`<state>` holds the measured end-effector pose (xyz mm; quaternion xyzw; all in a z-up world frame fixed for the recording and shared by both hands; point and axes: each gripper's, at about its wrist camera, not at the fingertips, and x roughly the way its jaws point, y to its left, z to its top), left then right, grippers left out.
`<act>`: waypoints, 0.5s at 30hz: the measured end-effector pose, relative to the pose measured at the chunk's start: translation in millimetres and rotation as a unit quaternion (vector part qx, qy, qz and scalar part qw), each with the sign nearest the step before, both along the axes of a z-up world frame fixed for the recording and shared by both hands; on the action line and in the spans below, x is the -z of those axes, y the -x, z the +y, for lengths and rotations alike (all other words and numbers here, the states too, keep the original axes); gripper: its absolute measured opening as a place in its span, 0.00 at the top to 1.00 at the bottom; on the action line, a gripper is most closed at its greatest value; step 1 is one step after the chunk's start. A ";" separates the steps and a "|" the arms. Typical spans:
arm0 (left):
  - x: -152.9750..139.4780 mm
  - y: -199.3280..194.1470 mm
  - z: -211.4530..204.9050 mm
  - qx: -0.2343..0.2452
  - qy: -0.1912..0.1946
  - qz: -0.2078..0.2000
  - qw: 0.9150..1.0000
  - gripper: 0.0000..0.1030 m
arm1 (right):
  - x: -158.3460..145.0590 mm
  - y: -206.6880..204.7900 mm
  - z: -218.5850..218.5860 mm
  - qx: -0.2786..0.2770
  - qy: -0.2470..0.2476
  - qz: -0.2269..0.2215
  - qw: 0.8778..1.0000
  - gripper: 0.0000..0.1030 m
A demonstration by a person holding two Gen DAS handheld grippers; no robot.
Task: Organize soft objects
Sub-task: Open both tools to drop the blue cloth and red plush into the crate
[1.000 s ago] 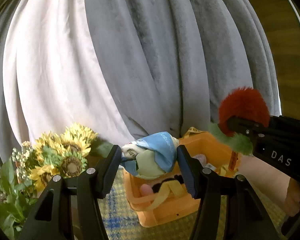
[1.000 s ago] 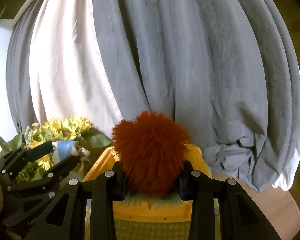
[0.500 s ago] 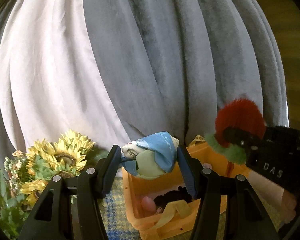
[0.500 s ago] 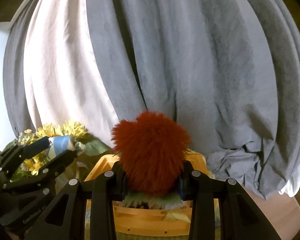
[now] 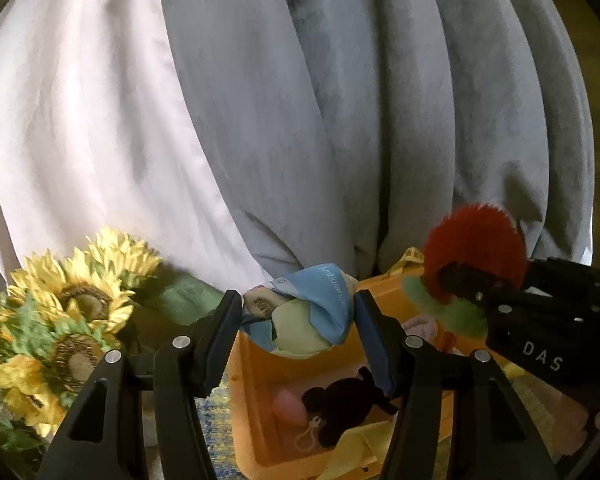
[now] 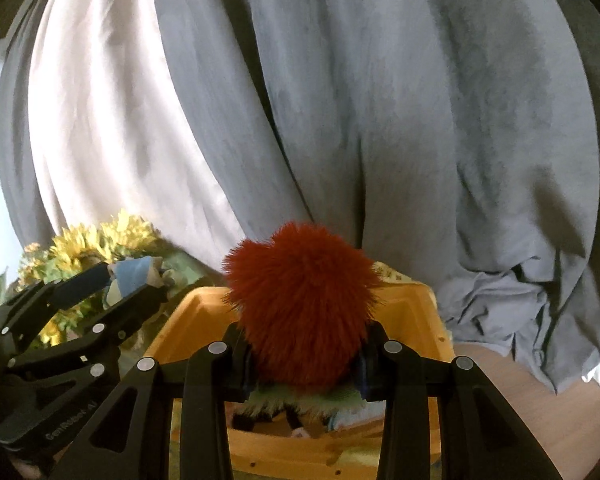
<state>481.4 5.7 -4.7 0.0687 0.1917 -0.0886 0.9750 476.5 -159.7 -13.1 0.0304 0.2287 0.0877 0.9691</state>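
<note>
My left gripper (image 5: 298, 312) is shut on a soft blue, cream and pale green cloth ball (image 5: 304, 312), held above the left part of an orange bin (image 5: 256, 408). Inside the bin lie a black plush toy (image 5: 340, 404), a pink soft piece (image 5: 288, 408) and yellow fabric (image 5: 360, 448). My right gripper (image 6: 304, 356) is shut on a red fuzzy plush with a green fringe (image 6: 300, 308), over the orange bin (image 6: 412, 320). The red plush (image 5: 474, 252) and the right gripper show at the right of the left wrist view. The left gripper (image 6: 134, 280) with the cloth ball (image 6: 132, 276) shows at the left of the right wrist view.
Artificial sunflowers (image 5: 72, 312) stand left of the bin, close to the left gripper; sunflowers (image 6: 88, 244) also appear behind it in the right wrist view. Grey and white curtains (image 5: 300, 120) hang right behind the bin. A checked cloth (image 5: 216, 424) lies under the bin.
Both grippers have moved forward and lower over the orange bin with their toys still held. The bin's inside with the black plush has come into view.
</note>
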 end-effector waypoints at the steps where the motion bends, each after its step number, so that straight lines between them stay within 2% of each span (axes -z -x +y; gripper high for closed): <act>1: 2.4 -5.1 -0.5 0.002 0.000 0.004 1.000 0.45 | 1.3 -2.1 -0.2 0.001 0.002 0.001 1.000 0.64; 12: 24.7 -46.6 -14.7 0.020 -0.027 0.046 0.998 0.43 | 19.3 -35.5 -2.2 0.007 0.024 0.034 0.999 0.63; 15: 30.0 -54.7 -17.6 0.015 -0.032 0.056 0.998 0.36 | 24.4 -42.7 -2.6 0.008 0.029 0.045 0.999 0.53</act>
